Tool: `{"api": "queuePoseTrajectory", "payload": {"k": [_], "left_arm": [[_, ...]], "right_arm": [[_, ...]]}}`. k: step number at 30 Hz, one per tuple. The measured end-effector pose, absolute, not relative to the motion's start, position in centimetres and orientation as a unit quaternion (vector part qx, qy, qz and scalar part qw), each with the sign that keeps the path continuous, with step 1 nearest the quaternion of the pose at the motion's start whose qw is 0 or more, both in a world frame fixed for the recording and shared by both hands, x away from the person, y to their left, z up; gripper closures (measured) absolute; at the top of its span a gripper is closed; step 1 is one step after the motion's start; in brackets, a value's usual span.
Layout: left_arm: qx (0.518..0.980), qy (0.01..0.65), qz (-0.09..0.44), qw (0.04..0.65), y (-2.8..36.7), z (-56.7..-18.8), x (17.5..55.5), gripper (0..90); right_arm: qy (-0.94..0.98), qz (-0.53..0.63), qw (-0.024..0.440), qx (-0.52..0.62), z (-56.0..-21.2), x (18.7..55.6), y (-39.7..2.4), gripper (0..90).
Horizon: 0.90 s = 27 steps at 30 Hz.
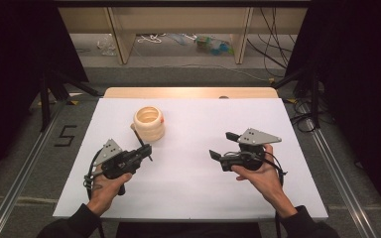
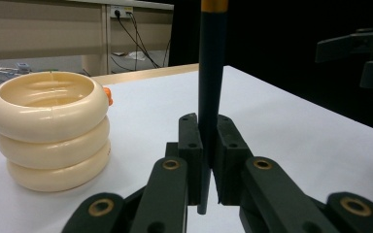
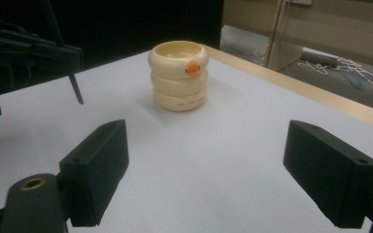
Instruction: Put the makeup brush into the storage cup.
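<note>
A cream holder (image 1: 149, 123) made of three stacked rings stands upright on the white table (image 1: 193, 193), left of centre toward the back. It carries a small orange knob (image 3: 192, 68) near its rim. My left gripper (image 1: 146, 150) sits just in front of the holder and is shut on a thin dark stick (image 1: 140, 141). In the left gripper view the stick (image 2: 211, 73) stands upright between the pads and has a yellow band near its top, with the holder (image 2: 48, 131) to its left. My right gripper (image 1: 222, 145) hovers at the right, open with nothing between its jaws, facing the holder (image 3: 178, 77).
The table's wooden far edge (image 1: 188, 92) runs along the back. Beyond it the floor holds cables and clutter (image 1: 213, 44) between furniture legs. Dark stands (image 1: 49, 89) flank the table on both sides. A metal rail (image 1: 337, 178) runs along the right.
</note>
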<state>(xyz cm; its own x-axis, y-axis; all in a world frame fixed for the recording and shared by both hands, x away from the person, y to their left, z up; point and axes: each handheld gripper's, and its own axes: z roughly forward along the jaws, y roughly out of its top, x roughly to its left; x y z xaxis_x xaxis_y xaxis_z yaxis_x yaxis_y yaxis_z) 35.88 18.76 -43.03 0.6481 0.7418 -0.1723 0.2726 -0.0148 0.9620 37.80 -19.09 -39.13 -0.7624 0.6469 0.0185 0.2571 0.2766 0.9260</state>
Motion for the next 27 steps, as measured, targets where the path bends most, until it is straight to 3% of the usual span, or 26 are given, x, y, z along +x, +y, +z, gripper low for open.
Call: {"api": "queuePoseTrajectory", "payload": {"k": [27], "left_arm": [[0.686,0.378,0.208,0.586,19.5,-42.5,37.8,83.4]], "right_arm": [[0.76,0.514,0.229,0.324,-41.5,34.8,-23.5,17.3]]}}
